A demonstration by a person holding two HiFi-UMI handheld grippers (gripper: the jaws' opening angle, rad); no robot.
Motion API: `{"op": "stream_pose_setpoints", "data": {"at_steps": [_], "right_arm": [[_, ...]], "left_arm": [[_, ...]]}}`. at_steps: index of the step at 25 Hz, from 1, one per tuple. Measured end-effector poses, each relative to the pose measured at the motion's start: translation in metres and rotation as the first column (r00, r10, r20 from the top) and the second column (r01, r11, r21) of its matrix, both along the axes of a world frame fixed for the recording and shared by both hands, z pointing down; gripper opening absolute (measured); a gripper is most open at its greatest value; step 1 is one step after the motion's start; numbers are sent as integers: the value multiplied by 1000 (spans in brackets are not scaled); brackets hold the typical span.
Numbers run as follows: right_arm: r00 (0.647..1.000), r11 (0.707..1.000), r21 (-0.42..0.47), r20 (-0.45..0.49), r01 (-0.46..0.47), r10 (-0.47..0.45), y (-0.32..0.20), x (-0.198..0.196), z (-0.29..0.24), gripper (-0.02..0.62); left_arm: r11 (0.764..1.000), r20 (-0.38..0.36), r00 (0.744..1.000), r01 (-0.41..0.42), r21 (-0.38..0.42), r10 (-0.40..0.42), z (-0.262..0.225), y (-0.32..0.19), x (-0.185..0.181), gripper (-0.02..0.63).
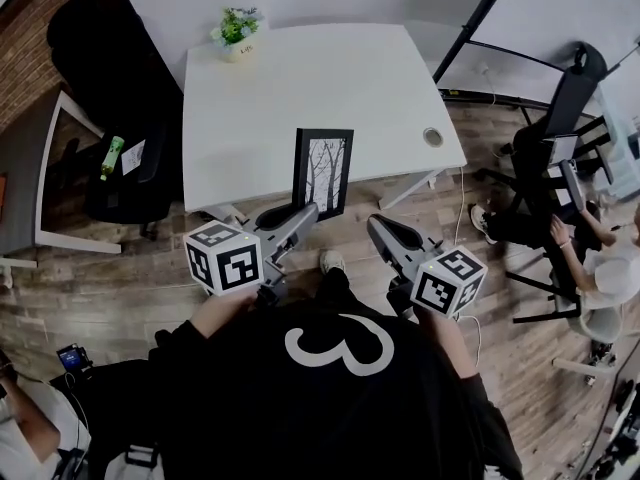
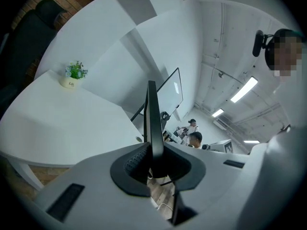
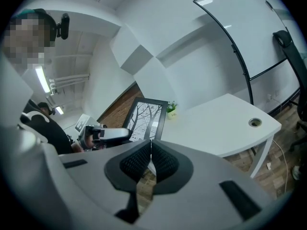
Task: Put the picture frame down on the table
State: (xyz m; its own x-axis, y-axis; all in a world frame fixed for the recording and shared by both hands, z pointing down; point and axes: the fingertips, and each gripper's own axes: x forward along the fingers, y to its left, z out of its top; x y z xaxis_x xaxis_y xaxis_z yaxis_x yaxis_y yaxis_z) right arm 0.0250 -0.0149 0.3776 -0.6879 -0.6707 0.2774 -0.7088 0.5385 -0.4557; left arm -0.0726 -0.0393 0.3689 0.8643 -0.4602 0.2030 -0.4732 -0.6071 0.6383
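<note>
Left gripper (image 1: pixel 303 213) was clamped on the picture frame (image 1: pixel 323 171), held upright at centre frame over the table's (image 1: pixel 300 78) near edge, right gripper (image 1: pixel 380 228) jaws together on nothing; I'd move it further in, seat the base flat, then release.

Potted plant (image 1: pixel 236 30): small, white pot, upright. Green bottle (image 1: pixel 111 157) at black office chair (image 1: pixel 140 193), beside grey side bench (image 1: pixel 22 183). Whiteboard (image 3: pixel 249 32) on black stand. Wood-plank floor (image 1: pixel 120 278).
</note>
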Motion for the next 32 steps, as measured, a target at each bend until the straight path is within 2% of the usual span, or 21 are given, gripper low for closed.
{"op": "stream_pose_setpoints", "data": {"at_steps": [17, 26, 32], "right_arm": [[987, 987, -31, 20, 161, -160, -133, 33, 6, 23], [967, 968, -12, 33, 252, -251, -172, 45, 12, 23], [956, 956, 5, 36, 292, -292, -181, 42, 13, 23]], "left_arm": [[987, 16, 988, 152, -44, -152, 11, -113, 32, 64], [972, 32, 973, 230, -42, -229, 18, -140, 48, 64], [965, 41, 965, 261, -38, -259, 20, -141, 49, 64]]}}
